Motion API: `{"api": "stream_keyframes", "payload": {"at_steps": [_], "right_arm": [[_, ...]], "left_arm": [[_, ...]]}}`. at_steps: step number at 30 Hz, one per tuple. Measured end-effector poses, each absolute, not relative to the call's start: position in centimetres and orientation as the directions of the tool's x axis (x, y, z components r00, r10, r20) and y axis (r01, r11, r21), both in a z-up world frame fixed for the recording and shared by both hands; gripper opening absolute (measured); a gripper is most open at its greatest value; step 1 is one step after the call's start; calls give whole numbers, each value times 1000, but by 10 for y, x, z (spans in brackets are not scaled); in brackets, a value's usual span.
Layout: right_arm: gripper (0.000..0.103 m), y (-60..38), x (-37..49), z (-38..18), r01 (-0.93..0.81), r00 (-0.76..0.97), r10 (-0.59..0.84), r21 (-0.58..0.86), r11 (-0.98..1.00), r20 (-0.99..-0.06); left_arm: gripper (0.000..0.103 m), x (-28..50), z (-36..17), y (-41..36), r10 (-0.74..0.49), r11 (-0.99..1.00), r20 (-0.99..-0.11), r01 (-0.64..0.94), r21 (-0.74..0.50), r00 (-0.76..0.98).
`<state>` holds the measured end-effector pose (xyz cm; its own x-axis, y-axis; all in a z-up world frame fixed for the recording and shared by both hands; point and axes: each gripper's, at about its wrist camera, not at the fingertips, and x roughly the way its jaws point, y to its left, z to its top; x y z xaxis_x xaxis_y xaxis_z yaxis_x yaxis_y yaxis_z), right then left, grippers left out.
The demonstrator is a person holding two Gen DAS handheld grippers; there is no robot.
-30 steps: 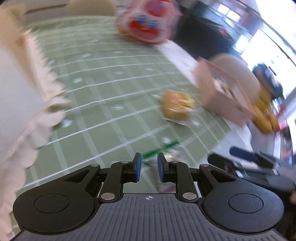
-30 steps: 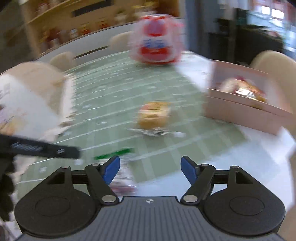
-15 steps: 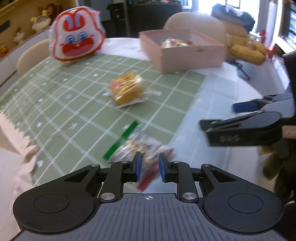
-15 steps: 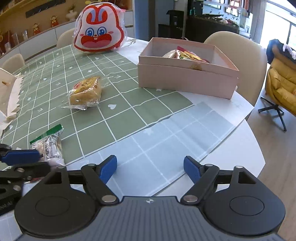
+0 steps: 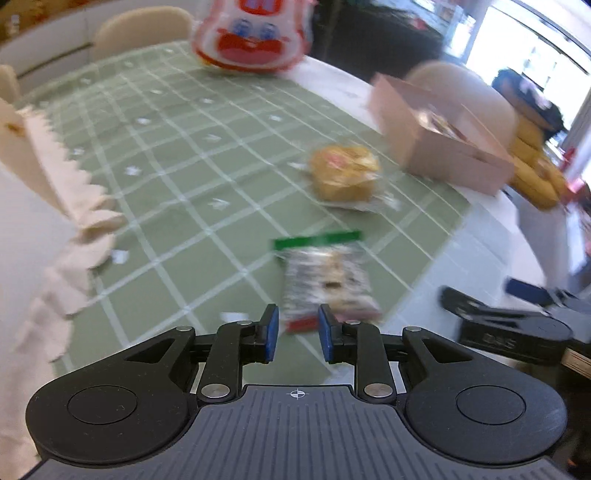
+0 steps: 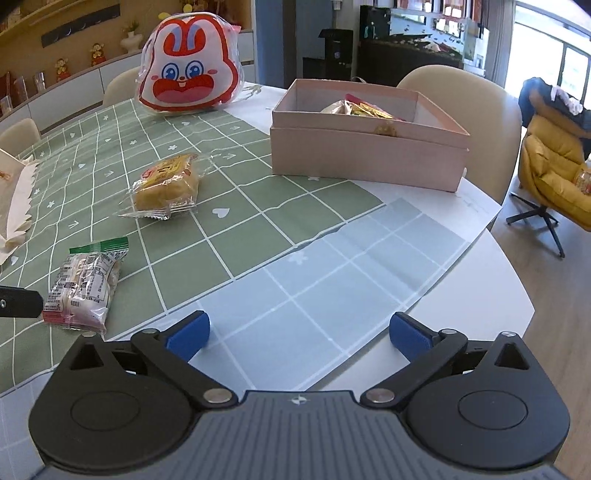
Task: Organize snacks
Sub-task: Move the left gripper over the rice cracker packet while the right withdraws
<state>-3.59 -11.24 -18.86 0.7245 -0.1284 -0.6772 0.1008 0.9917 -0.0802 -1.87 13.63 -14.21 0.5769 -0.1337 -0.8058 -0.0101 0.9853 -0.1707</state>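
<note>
A clear snack packet with a green strip (image 5: 327, 280) (image 6: 86, 282) lies on the green checked tablecloth. My left gripper (image 5: 295, 334) sits just short of its near end, jaws slightly apart and holding nothing; its tip shows in the right wrist view (image 6: 20, 303). A wrapped yellow cake (image 5: 343, 177) (image 6: 166, 184) lies farther out. A pink box (image 5: 439, 147) (image 6: 369, 147) with snacks inside stands at the right. My right gripper (image 6: 298, 334) is wide open and empty over the pale cloth; it also shows in the left wrist view (image 5: 509, 325).
A big rabbit-face bag (image 5: 255, 33) (image 6: 190, 77) stands at the far side. A cream paper bag with a zigzag edge (image 5: 44, 206) (image 6: 16, 199) lies at the left. Chairs (image 6: 461, 92) ring the round table; its edge (image 6: 517, 280) is at the right.
My left gripper has swung its view left, so the packet now lies straight ahead of its jaws. My right gripper has stayed open and moved a little closer to the table.
</note>
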Motion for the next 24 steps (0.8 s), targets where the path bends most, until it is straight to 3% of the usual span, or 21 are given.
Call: {"api": "stream_keyframes", "payload": {"at_steps": [5, 9, 14, 18, 24], "right_arm": [[103, -116, -31, -186, 62, 706, -101, -80, 995, -701], [103, -123, -24, -181, 23, 671, -72, -76, 997, -738], [103, -128, -20, -179, 33, 659, -75, -71, 997, -748], [103, -126, -23, -182, 41, 675, -84, -77, 996, -733], [103, -126, -26, -182, 36, 685, -82, -79, 996, -724]], "left_arm": [[27, -16, -150, 109, -149, 989, -861, 91, -120, 487], [35, -17, -152, 97, -163, 985, -864, 133, -112, 476], [53, -14, -153, 86, -196, 976, -863, 177, -127, 465], [52, -15, -149, 100, -236, 971, -829, 88, -223, 507], [51, -1, -139, 124, -169, 966, -770, -53, -255, 615]]}}
